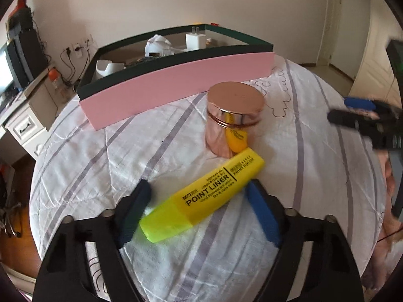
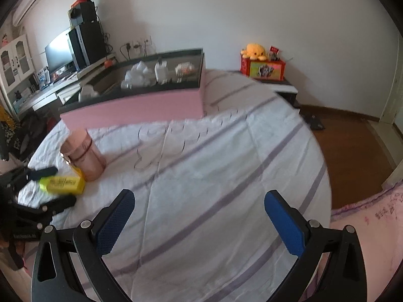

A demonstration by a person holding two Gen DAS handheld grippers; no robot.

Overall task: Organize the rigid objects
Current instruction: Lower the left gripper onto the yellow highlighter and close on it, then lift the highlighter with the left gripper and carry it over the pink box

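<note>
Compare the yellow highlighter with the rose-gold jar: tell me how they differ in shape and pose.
The yellow highlighter is long, flat-sided and lies on its side; the rose-gold jar is a squat cylinder standing upright. The highlighter is matte plastic with black print; the jar is shiny and mirrors the highlighter. The highlighter lies between the left gripper's fingers; the jar stands clear of them. Both rest on the striped sheet before the pink box.

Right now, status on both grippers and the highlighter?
Left gripper open astride yellow highlighter, pads not visibly pressing. Right gripper open, empty. Rose-gold jar just past the highlighter's end, before pink box.
</note>
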